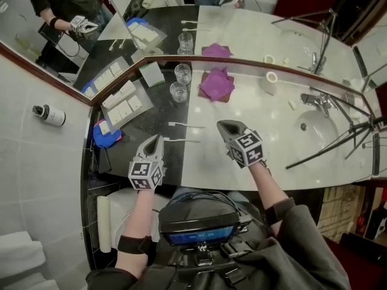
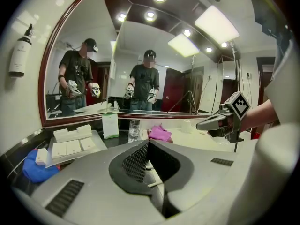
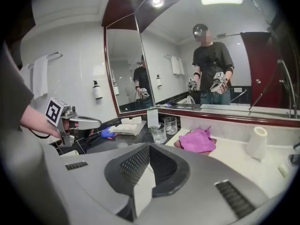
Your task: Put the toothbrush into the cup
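Two white toothbrushes lie on the counter, one (image 1: 186, 125) just beyond the other (image 1: 181, 140), across the line between the black and white tops. Two clear glass cups (image 1: 178, 92) (image 1: 182, 73) stand upright behind them near the mirror. My left gripper (image 1: 156, 139) hovers just left of the nearer brush, jaws shut and empty. My right gripper (image 1: 224, 125) is raised to the right of the brushes, also shut with nothing in it. In the left gripper view a brush (image 2: 154, 184) shows below the shut jaws (image 2: 149, 142). The right gripper view (image 3: 150, 145) faces both cups (image 3: 158, 132).
A pink cloth (image 1: 216, 84) lies right of the cups, with a paper roll (image 1: 269, 82) further right. The basin (image 1: 317, 128) and tripod legs (image 1: 338, 138) fill the right side. A tray of white packets (image 1: 124, 104) and a blue item (image 1: 106, 135) sit on the left.
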The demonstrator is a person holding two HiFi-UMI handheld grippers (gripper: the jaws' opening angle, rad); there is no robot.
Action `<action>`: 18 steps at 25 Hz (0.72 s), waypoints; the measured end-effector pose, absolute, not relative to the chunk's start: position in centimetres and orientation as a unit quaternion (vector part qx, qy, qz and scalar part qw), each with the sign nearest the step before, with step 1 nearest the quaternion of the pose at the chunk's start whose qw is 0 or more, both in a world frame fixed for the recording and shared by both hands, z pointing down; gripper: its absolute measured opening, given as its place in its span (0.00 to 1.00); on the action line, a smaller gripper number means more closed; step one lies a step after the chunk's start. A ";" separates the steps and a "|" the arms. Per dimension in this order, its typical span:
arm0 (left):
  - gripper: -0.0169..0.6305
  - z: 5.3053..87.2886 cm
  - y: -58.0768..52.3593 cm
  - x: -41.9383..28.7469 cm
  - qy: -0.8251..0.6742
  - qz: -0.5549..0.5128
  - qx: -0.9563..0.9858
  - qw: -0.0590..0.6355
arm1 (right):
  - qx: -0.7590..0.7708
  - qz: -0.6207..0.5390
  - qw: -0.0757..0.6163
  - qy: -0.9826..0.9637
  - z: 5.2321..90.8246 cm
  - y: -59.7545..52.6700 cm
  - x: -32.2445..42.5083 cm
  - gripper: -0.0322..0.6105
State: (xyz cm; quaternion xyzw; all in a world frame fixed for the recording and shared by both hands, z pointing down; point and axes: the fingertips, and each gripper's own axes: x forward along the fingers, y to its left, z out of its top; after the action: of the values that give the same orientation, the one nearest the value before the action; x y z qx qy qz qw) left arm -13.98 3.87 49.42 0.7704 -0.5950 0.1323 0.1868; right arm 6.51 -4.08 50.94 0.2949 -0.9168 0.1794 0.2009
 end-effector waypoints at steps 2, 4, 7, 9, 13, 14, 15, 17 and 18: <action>0.03 49.4 3.9 -13.4 -0.594 0.128 0.771 0.189 | 0.306 0.193 0.194 -0.912 51.2 -3.9 8.1 0.08; 0.03 49.3 4.0 -12.8 -0.594 0.126 0.771 0.190 | 0.311 0.197 0.195 -0.909 51.4 -3.7 9.3 0.08; 0.03 49.3 4.1 -11.8 -0.588 0.132 0.775 0.190 | 0.313 0.197 0.196 -0.908 51.5 -3.7 10.4 0.08; 0.03 49.4 4.2 -10.9 -0.576 0.145 0.783 0.186 | 0.314 0.197 0.195 -0.908 51.5 -3.7 10.8 0.08; 0.03 49.5 4.3 -9.3 -0.557 0.165 0.796 0.172 | 0.312 0.194 0.196 -0.909 51.4 -3.8 10.8 0.08; 0.03 49.6 4.3 -9.1 -0.558 0.165 0.795 0.172 | 0.311 0.192 0.197 -0.910 51.4 -3.8 10.7 0.08; 0.03 49.6 4.2 -9.0 -0.559 0.165 0.794 0.172 | 0.309 0.189 0.199 -0.910 51.4 -3.8 10.6 0.08; 0.03 49.7 4.2 -8.7 -0.560 0.164 0.793 0.174 | 0.305 0.185 0.202 -0.912 51.5 -3.7 10.5 0.08; 0.03 49.8 4.2 -8.6 -0.560 0.164 0.793 0.175 | 0.304 0.183 0.204 -0.912 51.5 -3.6 10.4 0.08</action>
State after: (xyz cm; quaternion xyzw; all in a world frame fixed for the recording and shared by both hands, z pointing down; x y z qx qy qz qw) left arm -8.59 4.20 49.75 0.7928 -0.5602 0.1642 0.1752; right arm 10.40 -3.61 51.48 0.3038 -0.9124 0.1835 0.2037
